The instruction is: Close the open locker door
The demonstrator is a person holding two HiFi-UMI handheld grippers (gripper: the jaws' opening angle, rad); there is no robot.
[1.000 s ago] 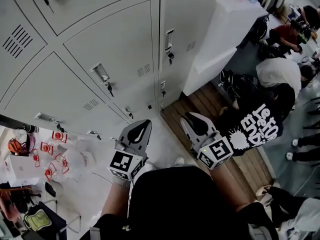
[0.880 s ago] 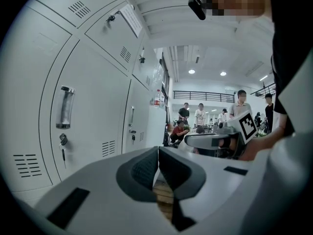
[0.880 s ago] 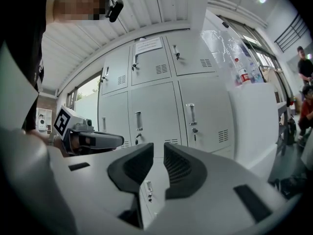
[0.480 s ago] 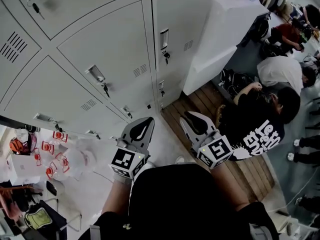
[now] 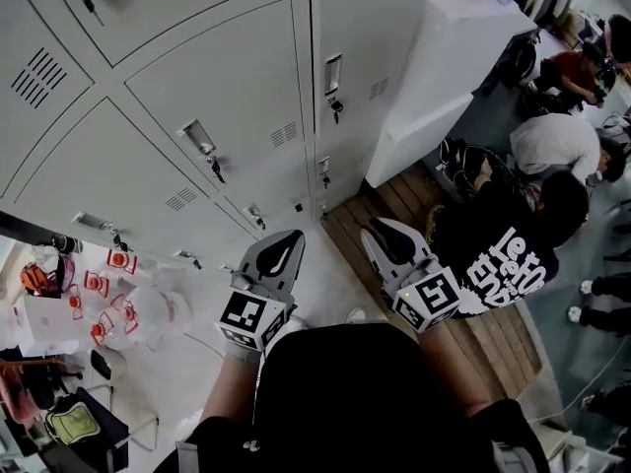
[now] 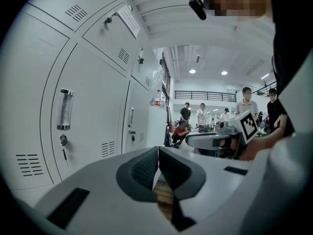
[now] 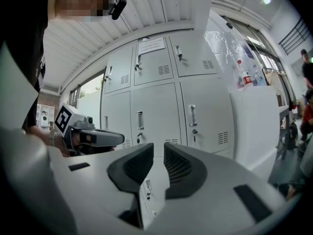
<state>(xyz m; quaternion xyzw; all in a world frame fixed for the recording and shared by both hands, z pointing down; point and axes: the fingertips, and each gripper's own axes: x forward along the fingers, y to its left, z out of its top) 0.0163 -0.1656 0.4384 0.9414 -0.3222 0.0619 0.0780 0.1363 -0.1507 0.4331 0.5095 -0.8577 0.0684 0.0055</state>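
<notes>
Lockers (image 5: pixel 227 97) fill the wall ahead of both grippers, and every door in view lies flush. None stands plainly open, so the task's door cannot be placed with certainty. A dark edge (image 5: pixel 35 230) at the far left of the head view may belong to it, though I cannot tell. If so, it lies off to the left, nearer the left gripper (image 5: pixel 284 239), whose fingers are pressed together on nothing. The right gripper (image 5: pixel 380 230) hangs beside it, its fingers a narrow slit apart and empty. Both are well short of the locker fronts.
</notes>
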